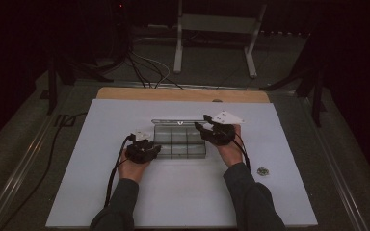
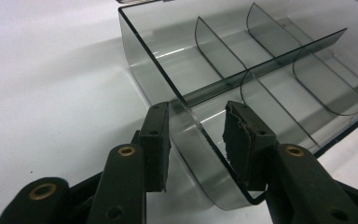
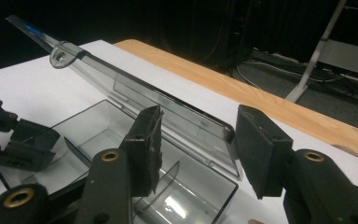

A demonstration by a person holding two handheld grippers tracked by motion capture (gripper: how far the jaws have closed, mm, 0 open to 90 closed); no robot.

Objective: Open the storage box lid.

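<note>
A smoky clear plastic box (image 1: 180, 143) with several compartments sits at the middle of the white board (image 1: 101, 192). Its lid (image 1: 178, 121) stands raised along the far side. My left gripper (image 1: 154, 148) is at the box's left end. In the left gripper view its jaws (image 2: 196, 112) straddle the thin side wall (image 2: 186, 116) near a corner, with gaps on both sides. My right gripper (image 1: 200, 126) is at the box's far right corner. Its jaws (image 3: 199, 116) stand wide around the near end of the tilted lid (image 3: 121, 88), pads apart from it.
A small round coin-like object (image 1: 262, 171) lies on the board at the right. A wooden table strip (image 1: 183, 94) runs behind the board. Farther back stand a metal frame (image 1: 217, 29) and cables (image 1: 144, 67) on the floor.
</note>
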